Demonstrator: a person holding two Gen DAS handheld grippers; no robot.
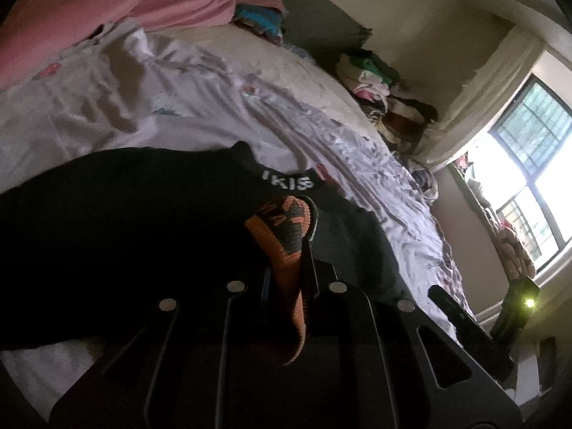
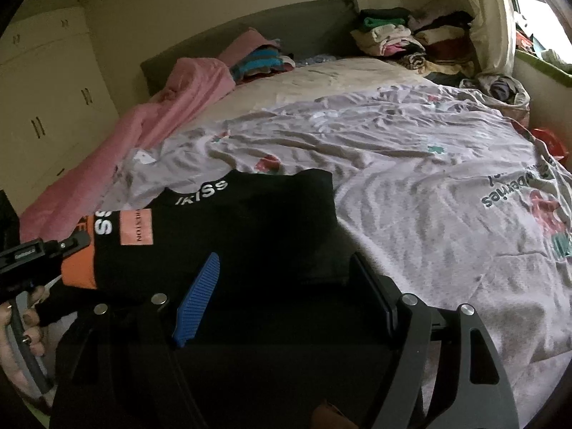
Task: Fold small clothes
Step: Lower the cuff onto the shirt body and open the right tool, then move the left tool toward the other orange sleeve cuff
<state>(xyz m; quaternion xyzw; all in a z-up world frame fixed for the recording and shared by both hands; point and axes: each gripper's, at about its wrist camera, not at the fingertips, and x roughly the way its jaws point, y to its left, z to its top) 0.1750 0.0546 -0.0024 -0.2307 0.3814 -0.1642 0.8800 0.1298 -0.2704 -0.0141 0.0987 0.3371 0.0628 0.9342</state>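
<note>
On the bed sheet (image 2: 411, 178), left tool (image 1: 296, 236) clamped on black shirt (image 2: 250, 221), right tool (image 2: 282, 286) wide apart.

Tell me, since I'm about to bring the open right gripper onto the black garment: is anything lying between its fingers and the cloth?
Nothing visible does. The right gripper is open directly over the black garment, with only that cloth between its fingers. The left gripper is shut on the garment's orange waistband, off at the garment's left end.

Someone's bedroom at home — big bed (image 2: 411, 186) with a rumpled floral sheet, pink blanket (image 2: 150, 125), stacks of folded clothes (image 2: 397, 35) by the headboard, cream wardrobe (image 2: 46, 107), barred window (image 1: 532, 164) — lived-in.
</note>
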